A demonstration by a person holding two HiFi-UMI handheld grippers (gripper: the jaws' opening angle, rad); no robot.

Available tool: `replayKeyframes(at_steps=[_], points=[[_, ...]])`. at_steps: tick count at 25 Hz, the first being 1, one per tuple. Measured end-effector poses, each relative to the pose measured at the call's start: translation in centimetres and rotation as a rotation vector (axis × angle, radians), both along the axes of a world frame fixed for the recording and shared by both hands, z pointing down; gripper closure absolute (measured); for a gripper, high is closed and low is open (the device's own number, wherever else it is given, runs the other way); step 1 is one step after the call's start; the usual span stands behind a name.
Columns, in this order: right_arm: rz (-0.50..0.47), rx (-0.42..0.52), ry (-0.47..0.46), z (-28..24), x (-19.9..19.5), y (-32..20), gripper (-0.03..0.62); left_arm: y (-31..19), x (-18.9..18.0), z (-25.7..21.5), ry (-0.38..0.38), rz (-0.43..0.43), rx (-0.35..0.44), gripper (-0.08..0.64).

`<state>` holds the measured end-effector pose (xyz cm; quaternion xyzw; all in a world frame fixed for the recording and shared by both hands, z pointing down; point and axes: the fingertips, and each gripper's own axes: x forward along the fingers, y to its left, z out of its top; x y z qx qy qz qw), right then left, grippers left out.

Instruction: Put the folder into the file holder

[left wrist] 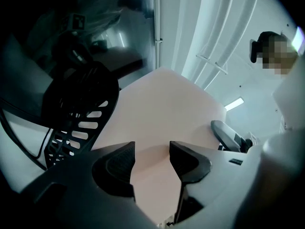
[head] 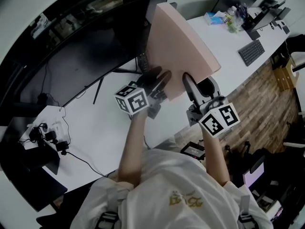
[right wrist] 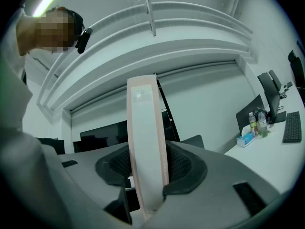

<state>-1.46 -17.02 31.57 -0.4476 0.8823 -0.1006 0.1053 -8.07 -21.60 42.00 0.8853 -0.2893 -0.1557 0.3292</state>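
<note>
A long white tabletop (head: 109,128) curves through the room. A big dark screen (head: 81,51) stands on it, with a keyboard (head: 251,52) and a blue tissue box (head: 215,18) farther along. The floor (head: 259,92) is brown wood. The wall (right wrist: 209,99) is white, and a strip light (left wrist: 234,103) shines overhead.

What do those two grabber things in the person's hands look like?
Both the left gripper and right gripper are grey, with dark textured fingers and a white cube of black square markers. The person wears a white short-sleeved shirt.

pink folder (head: 183,42) upright beside black file holder (left wrist: 78,113)
</note>
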Motion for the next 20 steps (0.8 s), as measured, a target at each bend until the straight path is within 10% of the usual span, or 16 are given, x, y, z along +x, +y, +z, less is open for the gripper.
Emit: replayKeyframes(at_steps=[20], points=[[0.003, 0.001, -0.028, 1.5, -1.5, -1.7, 0.400, -1.7, -1.8, 1.3, 0.021, -0.039, -0.036, 0.341]])
